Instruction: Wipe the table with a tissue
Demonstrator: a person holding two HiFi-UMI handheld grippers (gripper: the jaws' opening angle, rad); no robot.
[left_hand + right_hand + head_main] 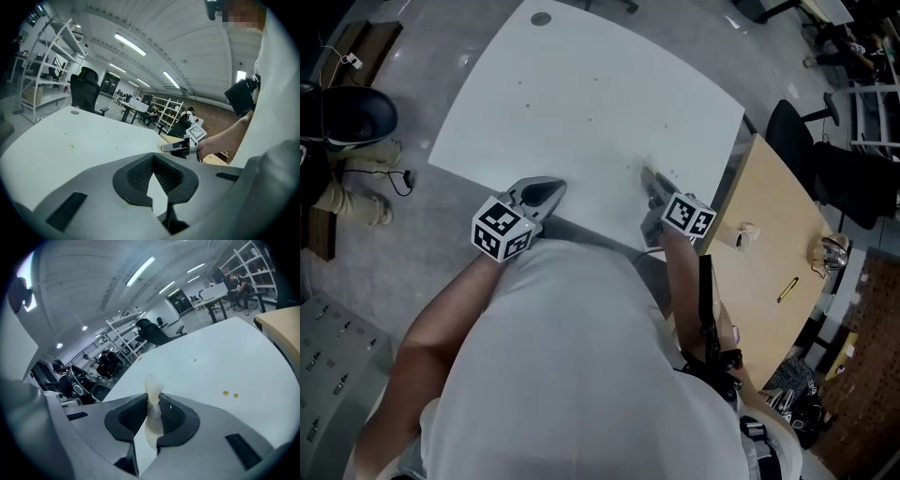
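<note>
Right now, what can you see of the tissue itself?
The tissue is a small off-white wad, crumpled and twisted into a narrow strip. The right hand-held gripper is shut on it, its dark ribbed pads pinching the middle. A soft tuft pokes out past the tips and a tail hangs behind them. It sits above the white table; whether it touches the surface I cannot tell.

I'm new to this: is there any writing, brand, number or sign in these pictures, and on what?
No readable text in any view.
Cube on the left gripper: black-and-white square patterns, no letters.
Cube on the right gripper: likewise.
Tissue held by the right gripper: plain.
White table: specks only.
Items on the wooden table: too small to read.
</note>
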